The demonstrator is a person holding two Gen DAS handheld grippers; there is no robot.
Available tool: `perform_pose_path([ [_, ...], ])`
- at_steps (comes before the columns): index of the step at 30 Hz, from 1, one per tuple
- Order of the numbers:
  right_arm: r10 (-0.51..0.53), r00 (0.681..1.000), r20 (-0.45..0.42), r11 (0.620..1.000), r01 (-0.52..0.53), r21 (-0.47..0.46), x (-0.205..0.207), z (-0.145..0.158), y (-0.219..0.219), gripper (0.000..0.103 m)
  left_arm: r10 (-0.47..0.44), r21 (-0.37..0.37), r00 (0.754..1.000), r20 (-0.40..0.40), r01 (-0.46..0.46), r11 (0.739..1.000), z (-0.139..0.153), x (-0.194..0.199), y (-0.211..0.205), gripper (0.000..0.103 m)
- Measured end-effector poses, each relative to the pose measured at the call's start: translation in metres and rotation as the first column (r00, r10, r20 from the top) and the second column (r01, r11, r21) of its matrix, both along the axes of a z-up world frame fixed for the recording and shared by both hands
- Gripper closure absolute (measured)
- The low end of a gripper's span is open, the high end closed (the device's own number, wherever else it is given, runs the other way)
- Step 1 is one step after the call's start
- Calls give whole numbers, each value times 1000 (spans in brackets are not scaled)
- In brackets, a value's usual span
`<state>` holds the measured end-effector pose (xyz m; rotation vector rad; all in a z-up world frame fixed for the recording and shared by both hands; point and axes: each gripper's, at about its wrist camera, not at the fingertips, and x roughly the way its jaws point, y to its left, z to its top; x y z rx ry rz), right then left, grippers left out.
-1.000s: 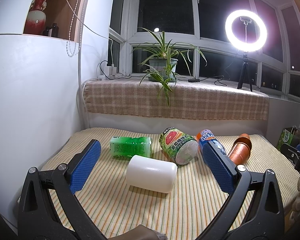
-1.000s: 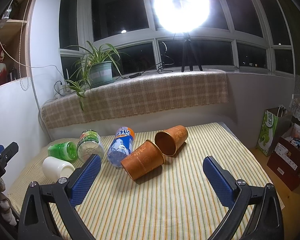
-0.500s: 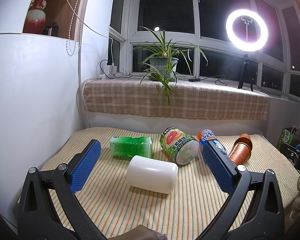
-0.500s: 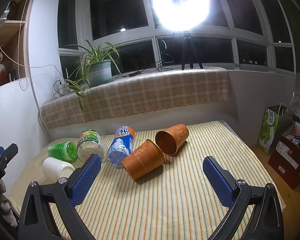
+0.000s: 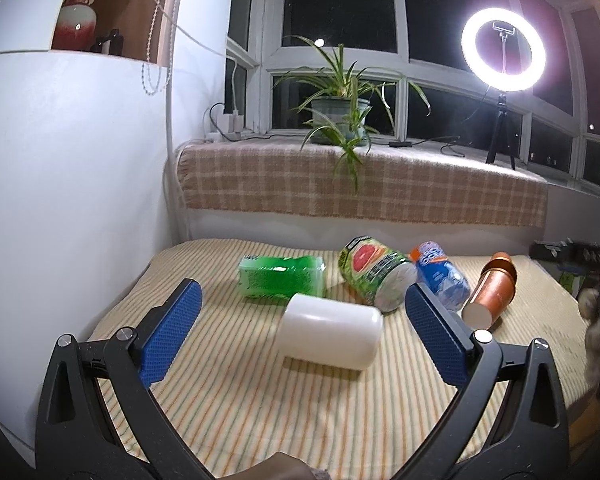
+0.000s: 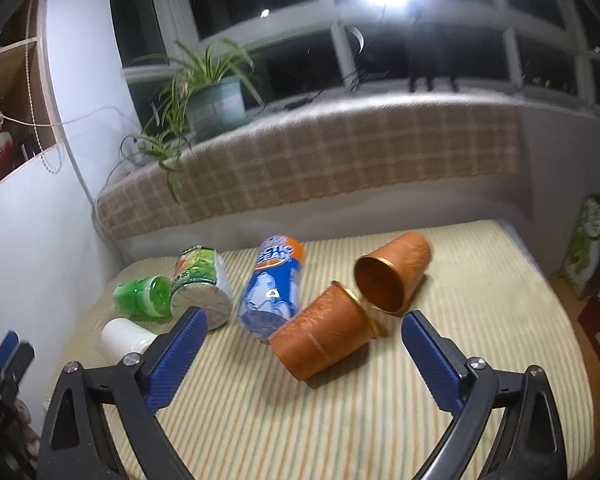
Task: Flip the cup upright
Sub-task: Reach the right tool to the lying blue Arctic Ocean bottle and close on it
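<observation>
Two copper-coloured cups lie on their sides on the striped cloth that covers the table. The nearer cup has a matte, faintly patterned orange-brown wall and a thin gold rim; its mouth points away and to the right. That rim looks to touch, or nearly touch, the rim of the farther cup, whose smooth dark hollow faces this way. From the left wrist view only one copper cup shows clearly, its flat pale base turned toward the camera.

The right gripper hangs just before the nearer cup, its blue ribbed pads spread wide and holding nothing. The left gripper is likewise wide open and empty, with a smooth white cylinder lying crosswise between its pads but farther on.

Beside the cups lie a blue printed bottle, a green can with a grapefruit label and a translucent green ridged bottle. A spider plant stands on the checked woven sill cloth.
</observation>
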<state>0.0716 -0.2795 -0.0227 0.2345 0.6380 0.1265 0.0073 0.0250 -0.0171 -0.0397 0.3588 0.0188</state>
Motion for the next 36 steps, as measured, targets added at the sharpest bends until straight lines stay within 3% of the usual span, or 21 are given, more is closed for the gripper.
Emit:
perform_pose_path([
  [9,123,962,-245,991,-105,83,102,-12,11,13,30,-24,997,-76,-32,999,-11,1,23,0],
  [16,173,883,-436,982,-119,149,172,-43,27,27,63,-42,994,-94,-67,997,-12,2,39,0],
  [19,170,858,-484,981,-103,162,187,-54,29,29,74,-51,992,-101,-79,996,-12,4,45,0],
  [23,171,842,-512,980,-92,176,200,-62,28,32,81,-62,991,-109,-88,994,-13,8,50,0],
  [28,147,820,-553,989,-102,111,210,-76,37,34,81,-65,990,-112,-89,994,-13,9,51,0],
  [36,160,815,-556,987,-114,118,222,-84,43,40,83,-62,991,-109,-90,994,-12,12,50,0],
])
